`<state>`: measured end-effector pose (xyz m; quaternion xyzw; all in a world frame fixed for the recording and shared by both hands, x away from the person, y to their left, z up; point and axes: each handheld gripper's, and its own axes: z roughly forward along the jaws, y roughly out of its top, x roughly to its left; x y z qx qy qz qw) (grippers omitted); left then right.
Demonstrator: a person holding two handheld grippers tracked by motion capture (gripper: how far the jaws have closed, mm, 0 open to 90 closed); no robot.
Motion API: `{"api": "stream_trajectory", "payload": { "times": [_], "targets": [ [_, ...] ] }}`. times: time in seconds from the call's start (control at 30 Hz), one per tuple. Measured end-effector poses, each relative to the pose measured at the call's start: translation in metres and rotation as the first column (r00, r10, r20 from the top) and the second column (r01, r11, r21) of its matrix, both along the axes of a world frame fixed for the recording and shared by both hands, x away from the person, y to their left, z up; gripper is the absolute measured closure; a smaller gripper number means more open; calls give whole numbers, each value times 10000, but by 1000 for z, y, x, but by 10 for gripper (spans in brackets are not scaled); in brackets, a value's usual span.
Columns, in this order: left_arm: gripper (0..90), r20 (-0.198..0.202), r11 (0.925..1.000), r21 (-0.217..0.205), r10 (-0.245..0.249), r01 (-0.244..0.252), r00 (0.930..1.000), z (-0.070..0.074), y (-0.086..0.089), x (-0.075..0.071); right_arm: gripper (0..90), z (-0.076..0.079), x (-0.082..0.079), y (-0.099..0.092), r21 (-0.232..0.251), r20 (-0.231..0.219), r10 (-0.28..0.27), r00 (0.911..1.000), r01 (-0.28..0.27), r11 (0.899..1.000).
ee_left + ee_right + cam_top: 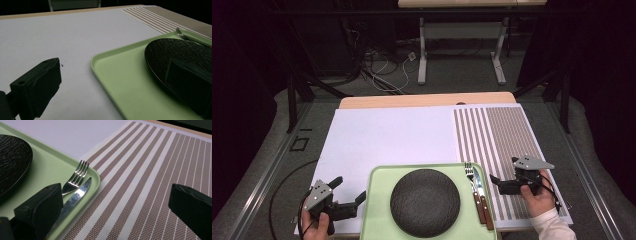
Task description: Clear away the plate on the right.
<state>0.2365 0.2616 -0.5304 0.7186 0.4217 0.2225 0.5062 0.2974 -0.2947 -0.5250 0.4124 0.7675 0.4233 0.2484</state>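
A light green tray (377, 200) lies at the near middle of the table. A round black plate (424, 202) rests on it. A fork (469, 172) and a knife (479, 192) with brown handles lie side by side along its right edge. My left gripper (348, 190) is held open just left of the tray, straddling the tray's left rim (117, 75) with the plate (175, 50) behind its right jaw. My right gripper (504, 171) is open over the striped placemat (502, 135), just right of the fork (77, 176) and knife (75, 197). Both hold nothing.
A white mat (392, 135) covers the table's left and middle beside the striped placemat (150, 170). A strip of bare wooden tabletop (427, 100) shows at the far edge. Beyond it stand another table's legs (422, 50) and loose cables (384, 70) on the floor.
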Motion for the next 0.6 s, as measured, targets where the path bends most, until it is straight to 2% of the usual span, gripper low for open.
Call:
{"api": "stream_trajectory", "payload": {
  "times": [0.23,0.33,0.5,0.6],
  "targets": [
    [4,-27,10000,-84,33,-33,10000,0,0,0,0,-5,3,-6,622,-243,-159,9996,173,9979],
    [4,-42,10000,-93,36,-36,10000,0,1,0,0,-8,5,-10,567,-351,-188,9992,208,9982],
    [4,-7,10000,-37,25,-25,10000,0,1,0,0,-10,5,-13,896,-559,-282,9980,331,9954],
    [4,-36,9999,-101,44,-44,10000,0,1,0,0,-12,5,-15,934,-590,-381,9975,435,9947]
  ]
}}
